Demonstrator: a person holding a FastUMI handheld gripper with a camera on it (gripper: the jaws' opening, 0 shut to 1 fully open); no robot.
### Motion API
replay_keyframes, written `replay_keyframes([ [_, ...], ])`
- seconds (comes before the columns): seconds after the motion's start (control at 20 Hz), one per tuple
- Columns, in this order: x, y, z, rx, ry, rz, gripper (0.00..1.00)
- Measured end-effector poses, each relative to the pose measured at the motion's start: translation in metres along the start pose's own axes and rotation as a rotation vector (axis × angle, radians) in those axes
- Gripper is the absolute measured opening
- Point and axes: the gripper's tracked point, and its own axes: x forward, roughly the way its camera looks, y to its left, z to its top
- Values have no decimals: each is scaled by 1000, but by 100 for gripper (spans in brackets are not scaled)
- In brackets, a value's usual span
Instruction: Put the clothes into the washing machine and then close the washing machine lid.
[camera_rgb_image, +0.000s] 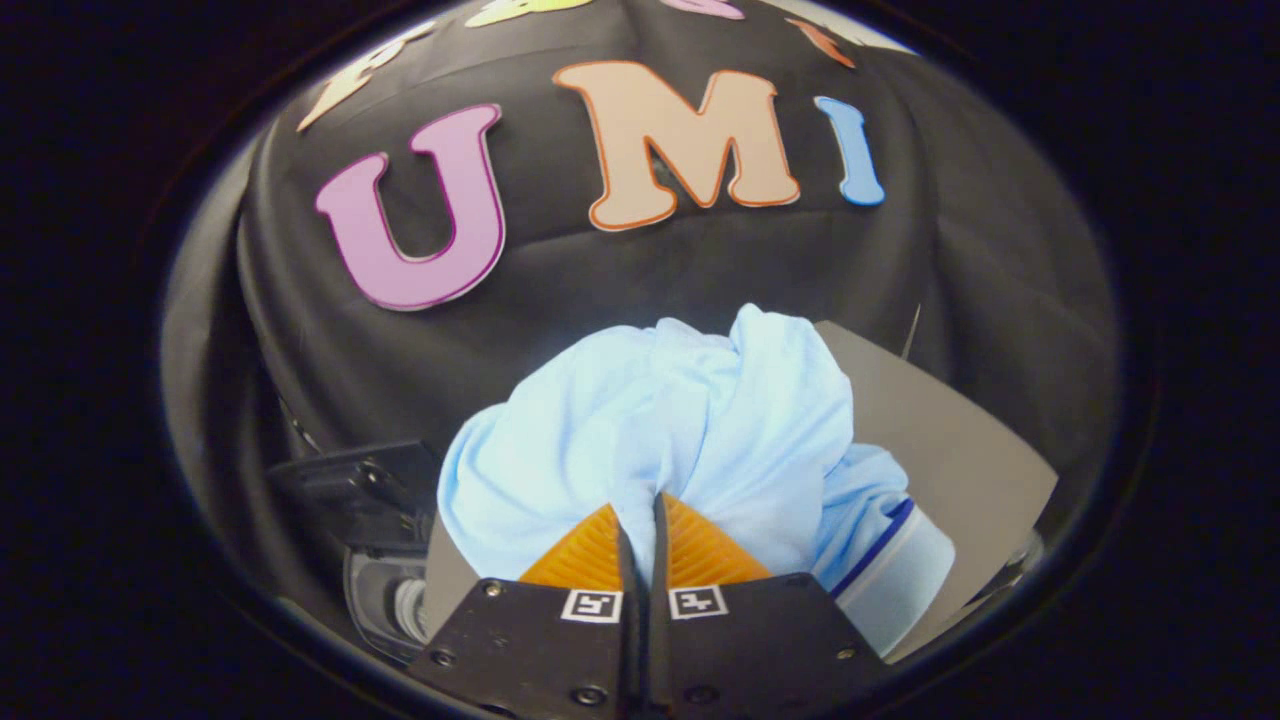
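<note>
A light blue garment (690, 420) with a white and dark blue striped band (890, 570) bulges up just ahead of my fingers. My gripper (640, 505) is shut on a fold of this cloth, with the fingers nearly touching and the fabric pinched between them. Behind and to the right of the garment a grey panel (950, 440) rises at a slant; it looks like the washing machine's raised lid. To the left of the fingers, low down, I see a dark part of the machine with a clear rounded piece (385, 590).
The booth's black cloth wall (620, 280) stands close behind the garment and the grey panel. A dark boxy part (355, 490) sits to the left of the cloth, beside the fingers.
</note>
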Motion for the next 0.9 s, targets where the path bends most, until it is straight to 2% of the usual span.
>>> replay_keyframes([
  [0.2,6,66,-16,97,3,197,2],
  [0.35,-2,127,-33,88,34,295,1],
  [0.6,17,220,-83,-27,82,389,1],
  [0.9,66,262,-139,-117,179,394,1],
])
